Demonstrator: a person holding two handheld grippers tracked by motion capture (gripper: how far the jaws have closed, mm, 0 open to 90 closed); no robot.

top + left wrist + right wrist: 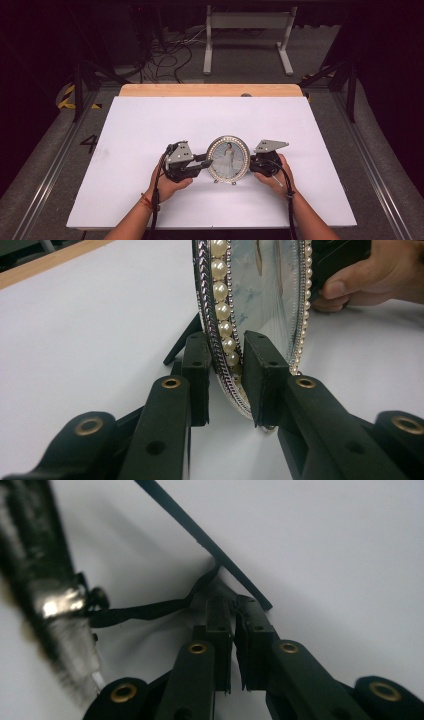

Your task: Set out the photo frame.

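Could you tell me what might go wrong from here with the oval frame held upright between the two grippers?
1. The left gripper pinches only the beaded rim of the picture frame; it could slip or scuff the pearls.
2. The right gripper holds the thin rear stand by its ribbon; a tug could strain it and tip the frame onto the table.

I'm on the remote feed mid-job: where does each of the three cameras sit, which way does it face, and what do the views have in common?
High view: above the person's side, looking forward and down on the white table; both forearms, left gripper and right gripper flank the upright oval frame.
Left gripper view: rides the left gripper, looking along its jaws, which bracket the frame's pearl rim; the other hand shows beyond.
Right gripper view: rides the right gripper, facing the frame's back, jaws at a black strap by the stand leg.
Shared: the frame, all three.
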